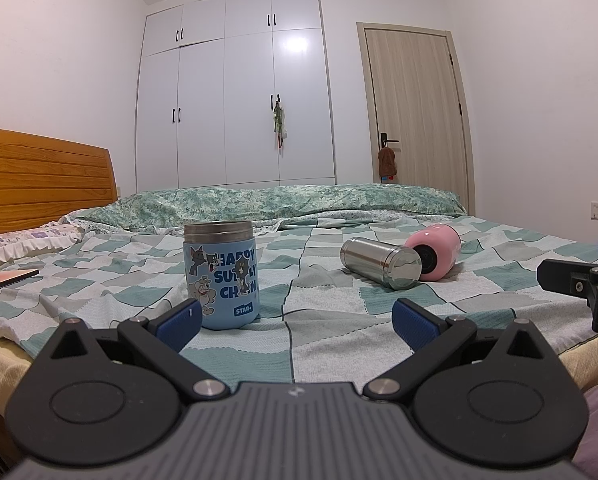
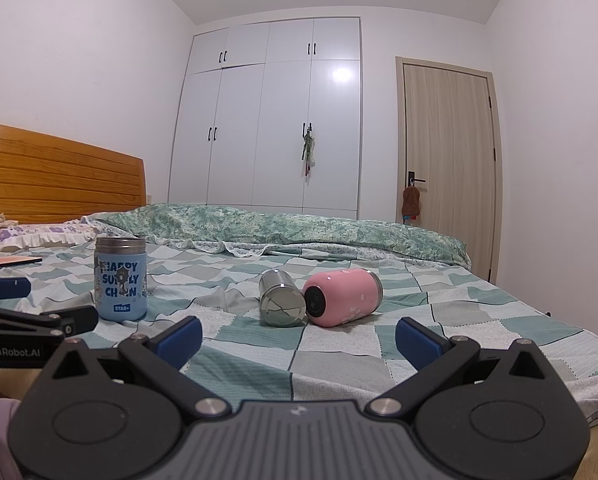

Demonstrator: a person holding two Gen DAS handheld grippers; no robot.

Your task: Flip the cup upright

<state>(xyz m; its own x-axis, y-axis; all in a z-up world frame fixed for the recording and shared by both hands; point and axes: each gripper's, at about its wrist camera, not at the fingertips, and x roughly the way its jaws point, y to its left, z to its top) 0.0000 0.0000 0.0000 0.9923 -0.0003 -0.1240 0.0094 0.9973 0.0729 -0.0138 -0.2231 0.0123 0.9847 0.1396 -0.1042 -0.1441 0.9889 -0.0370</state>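
- Right gripper (image 2: 298, 340) sat nearest the lens, low over the checked bedspread (image 2: 339, 364), blue pads spread wide with nothing between them.
- Left gripper (image 1: 297, 318) was likewise spread and empty; the right gripper's black frame showed at its far right edge.
- Two cups lay on their sides ahead: a steel cup (image 2: 281, 299) and a pink cup (image 2: 342, 297), touching or all but touching, I could not tell which.
- From the right gripper they lay straight ahead, the steel one a shade left of centre, the pink just right of it. Both long axes ran roughly away from the gripper, ends facing the lens.
- From the left gripper the pair lay ahead and to the right, so the right hand looked the nearer.
- A blue cartoon-print cup (image 1: 220, 274) stood upright already, just ahead-left of the left gripper, well apart from the fallen pair.
- Open bedspread surrounded the pair; the soft cloth might let a righted cup tip.
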